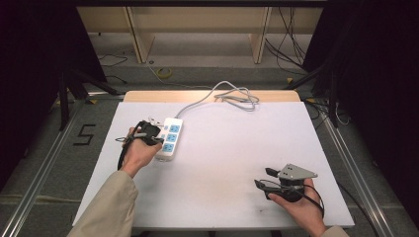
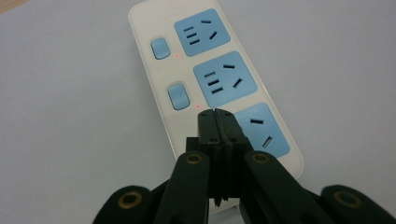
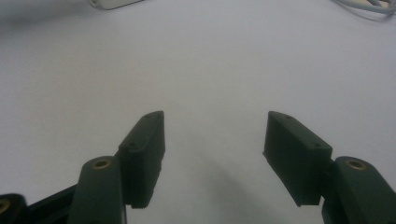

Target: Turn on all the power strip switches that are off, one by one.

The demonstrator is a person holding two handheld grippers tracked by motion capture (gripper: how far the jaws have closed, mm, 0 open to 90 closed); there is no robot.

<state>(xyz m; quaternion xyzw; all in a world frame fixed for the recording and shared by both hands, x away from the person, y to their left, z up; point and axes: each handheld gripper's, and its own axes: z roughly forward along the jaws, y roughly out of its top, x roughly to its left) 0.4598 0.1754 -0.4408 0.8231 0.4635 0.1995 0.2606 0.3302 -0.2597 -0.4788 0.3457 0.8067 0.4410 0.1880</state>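
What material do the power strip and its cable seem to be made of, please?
The power strip looks like moulded plastic: a smooth cream-white casing with rounded edges and a soft sheen, and matte light-blue socket faces and switches. Its cable seems to have a flexible grey rubber or PVC sheath, since it lies in loose loops; the exact material cannot be told.

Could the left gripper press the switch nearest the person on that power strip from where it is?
Probably yes. The left gripper is shut, its tips right over the power strip where that near switch would be, hidden beneath them. Nothing else is in the way.
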